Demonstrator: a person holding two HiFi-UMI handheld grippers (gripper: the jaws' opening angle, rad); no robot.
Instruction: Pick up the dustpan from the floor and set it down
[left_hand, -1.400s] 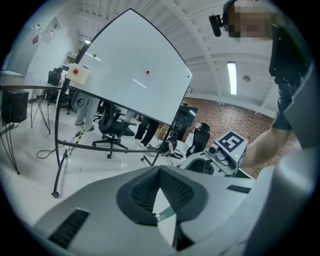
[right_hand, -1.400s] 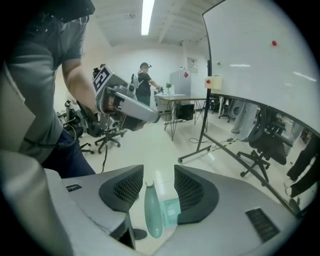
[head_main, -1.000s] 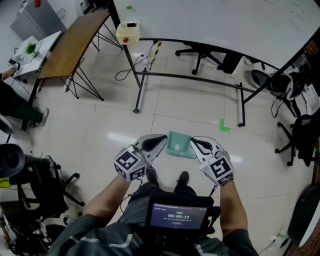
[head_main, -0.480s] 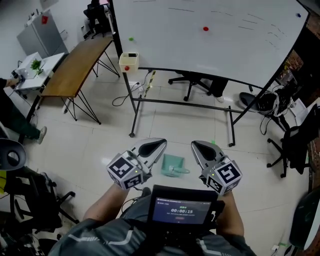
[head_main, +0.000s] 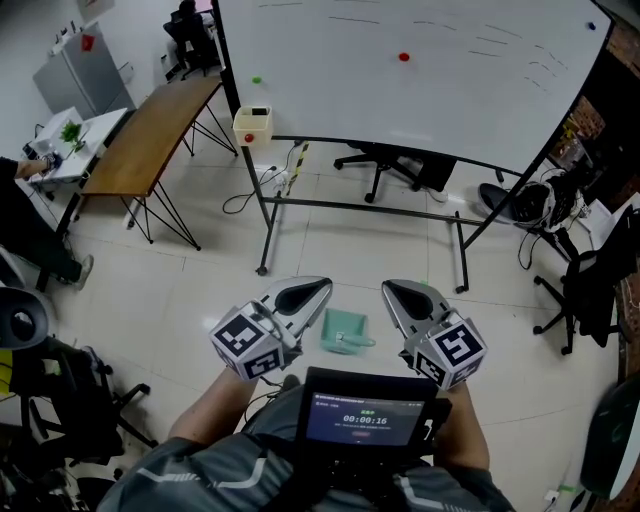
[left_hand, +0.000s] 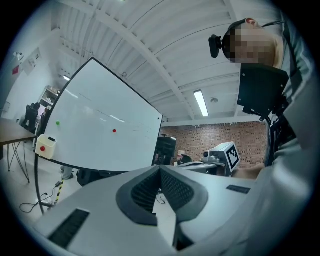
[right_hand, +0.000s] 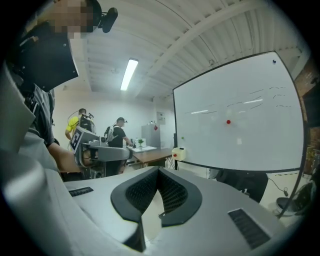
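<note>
teal dustpan (head_main: 345, 331): lies flat on the pale tiled floor (head_main: 190, 270); in the head view it shows in the gap between the two grippers, apart from both. left gripper (head_main: 322, 287): jaws clenched, ribbed pads (left_hand: 150, 187) meeting at the tips with nothing between them; left marker cube (head_main: 248, 343) at its rear. right gripper (head_main: 390, 289): jaws likewise pressed together and empty, pads (right_hand: 172, 192) touching at the tip; right marker cube (head_main: 450, 352) at its rear. both grippers point forward toward a large whiteboard (head_main: 400, 100) on a black frame, with a red dot (head_main: 403, 57) on its face. chest-mounted screen (head_main: 365, 420) sits just below the grippers. wooden table (head_main: 150, 120) stands at left. cream box with red button (head_main: 252, 125) sits at the whiteboard's lower left corner.
</note>
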